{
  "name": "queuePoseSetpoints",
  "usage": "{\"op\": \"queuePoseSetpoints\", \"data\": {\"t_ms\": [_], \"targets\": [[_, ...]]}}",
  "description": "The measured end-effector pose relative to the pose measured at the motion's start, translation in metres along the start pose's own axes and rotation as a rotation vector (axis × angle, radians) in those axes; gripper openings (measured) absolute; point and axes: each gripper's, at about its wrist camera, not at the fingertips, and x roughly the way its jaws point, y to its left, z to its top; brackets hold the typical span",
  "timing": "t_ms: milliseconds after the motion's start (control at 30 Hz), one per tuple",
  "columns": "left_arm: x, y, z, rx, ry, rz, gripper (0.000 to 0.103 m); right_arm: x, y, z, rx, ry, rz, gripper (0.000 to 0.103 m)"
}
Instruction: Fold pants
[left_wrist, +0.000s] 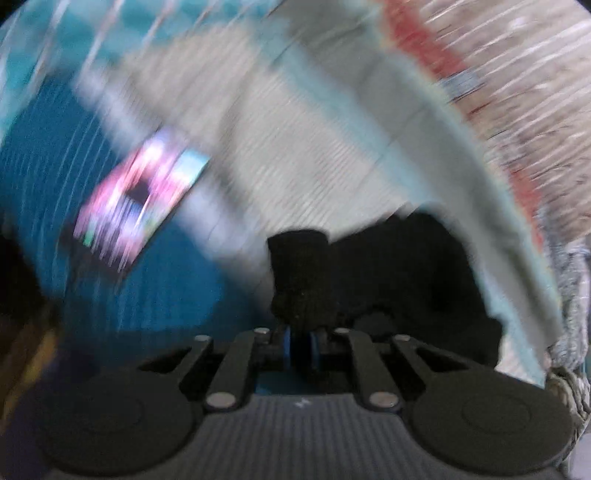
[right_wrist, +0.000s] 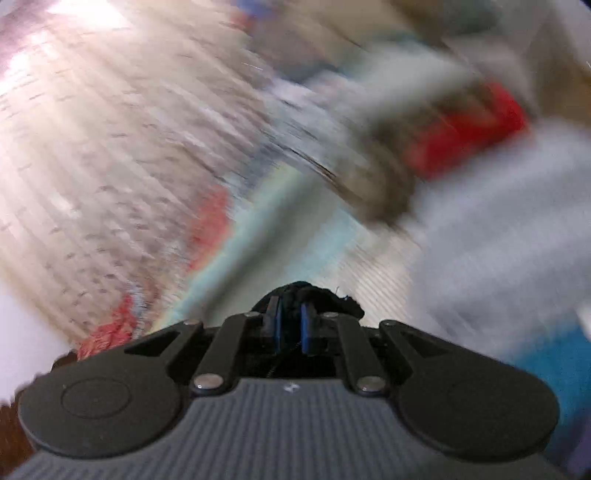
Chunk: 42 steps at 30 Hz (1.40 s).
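Note:
Both views are smeared by motion. The pants (left_wrist: 399, 273) are black cloth. In the left wrist view my left gripper (left_wrist: 301, 345) is shut on a fold of them, and the cloth stands up between the blue pads and hangs to the right. In the right wrist view my right gripper (right_wrist: 290, 325) is shut on another bunch of the black pants (right_wrist: 314, 293), with only a small tuft showing past the fingertips. The rest of the pants is hidden.
A pale striped sheet (left_wrist: 295, 155) with a light blue border lies under the left gripper. A teal surface (left_wrist: 74, 177) with a colourful card (left_wrist: 136, 199) is at the left. A red object (right_wrist: 465, 133) and grey cloth (right_wrist: 509, 229) blur at the right.

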Motion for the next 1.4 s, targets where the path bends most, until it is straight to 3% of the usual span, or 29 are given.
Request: {"op": "queuePoseSetpoints", "data": {"t_ms": [100, 167, 233, 300, 333, 433, 533, 667, 767, 867, 967, 1033, 1067, 1100, 1167, 1233, 1267, 1333, 1400], "targets": [[0.021, 0.028, -0.03, -0.038, 0.086, 0.053, 0.008, 0.001, -0.051, -0.023, 0.079, 0.036, -0.139, 0.013], [0.023, 0.031, -0.044, -0.008, 0.077, 0.068, 0.009, 0.004, -0.059, -0.028, 0.073, 0.039, -0.21, 0.013], [0.016, 0.023, -0.045, 0.053, 0.067, 0.098, 0.015, 0.001, -0.06, -0.029, 0.086, 0.037, -0.221, 0.017], [0.006, 0.014, -0.038, 0.103, 0.056, 0.123, 0.029, -0.003, -0.049, -0.026, 0.065, -0.019, -0.299, 0.03], [-0.004, 0.013, -0.038, 0.124, 0.033, 0.128, 0.032, -0.01, -0.046, -0.024, 0.032, -0.055, -0.343, 0.041], [-0.035, 0.016, -0.034, 0.154, -0.046, 0.102, 0.044, -0.023, -0.023, -0.02, -0.071, -0.156, -0.438, 0.042], [-0.053, 0.006, -0.02, 0.157, -0.151, 0.108, 0.039, -0.026, 0.005, -0.024, -0.183, -0.186, -0.383, 0.042], [-0.051, -0.037, 0.009, 0.291, -0.256, 0.099, 0.042, 0.002, 0.056, -0.035, -0.275, -0.115, -0.244, 0.042], [-0.027, -0.088, 0.027, 0.477, -0.321, 0.106, 0.049, 0.044, 0.095, -0.053, -0.368, -0.026, -0.143, 0.042], [0.023, -0.135, 0.038, 0.644, -0.286, 0.052, 0.061, 0.093, 0.143, -0.084, -0.508, 0.115, -0.047, 0.042], [0.083, -0.165, 0.044, 0.748, -0.23, 0.051, 0.064, 0.146, 0.205, -0.129, -0.696, 0.254, 0.032, 0.042], [0.118, -0.173, 0.052, 0.785, -0.19, 0.033, 0.082, 0.182, 0.253, -0.163, -0.829, 0.338, 0.094, 0.042], [0.129, -0.177, 0.053, 0.793, -0.172, 0.018, 0.097, 0.197, 0.276, -0.179, -0.889, 0.371, 0.124, 0.042], [0.142, -0.177, 0.057, 0.79, -0.158, -0.002, 0.099, 0.215, 0.305, -0.2, -0.962, 0.407, 0.162, 0.042], [0.161, -0.175, 0.058, 0.76, -0.131, -0.038, 0.096, 0.244, 0.352, -0.236, -1.07, 0.463, 0.229, 0.042], [0.171, -0.167, 0.057, 0.707, -0.086, -0.075, 0.08, 0.279, 0.402, -0.279, -1.166, 0.533, 0.297, 0.043], [0.176, -0.165, 0.054, 0.684, -0.072, -0.084, 0.067, 0.294, 0.422, -0.3, -1.205, 0.568, 0.317, 0.043], [0.179, -0.159, 0.049, 0.671, -0.103, -0.056, 0.052, 0.33, 0.459, -0.35, -1.297, 0.664, 0.334, 0.043], [0.178, -0.153, 0.048, 0.642, -0.128, -0.067, 0.036, 0.355, 0.481, -0.395, -1.404, 0.707, 0.318, 0.043]]}}
